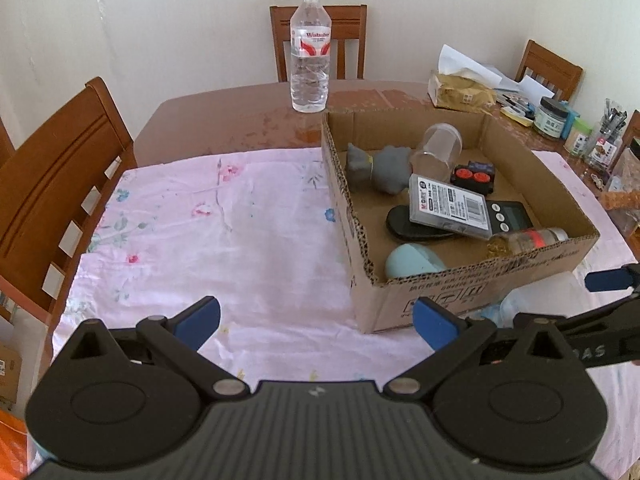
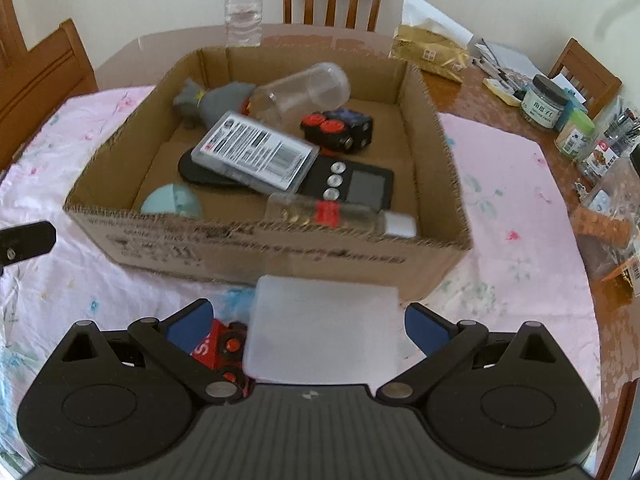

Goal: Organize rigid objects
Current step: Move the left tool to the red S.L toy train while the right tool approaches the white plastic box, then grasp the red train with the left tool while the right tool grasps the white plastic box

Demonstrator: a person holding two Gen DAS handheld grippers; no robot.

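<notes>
- Left wrist view: the left gripper (image 1: 316,320) hangs low over the pink floral cloth (image 1: 208,232), fingers spread wide and grasping nothing, just left of the cardboard box (image 1: 472,288).
- Right wrist view: the right gripper (image 2: 306,326) hovers in front of the box's near wall, fingers spread apart; a frosted plastic case (image 2: 324,332) lies between them on the cloth, with a gap showing at the right finger; contact at the left one cannot be told.
- Box contents, both views: grey plush toy (image 2: 216,100), clear jar (image 2: 304,88) on its side, black scale (image 2: 352,184), labelled case (image 2: 256,152) lying across a black oval item, black cube with red discs (image 2: 340,128), teal dome (image 2: 172,204), small spice bottle (image 2: 340,214) against the near wall.
- Right view only: a red toy car (image 2: 224,348) beside the frosted case.
- Left view only: the whole water bottle (image 1: 310,52), standing on the bare table behind the box.
</notes>
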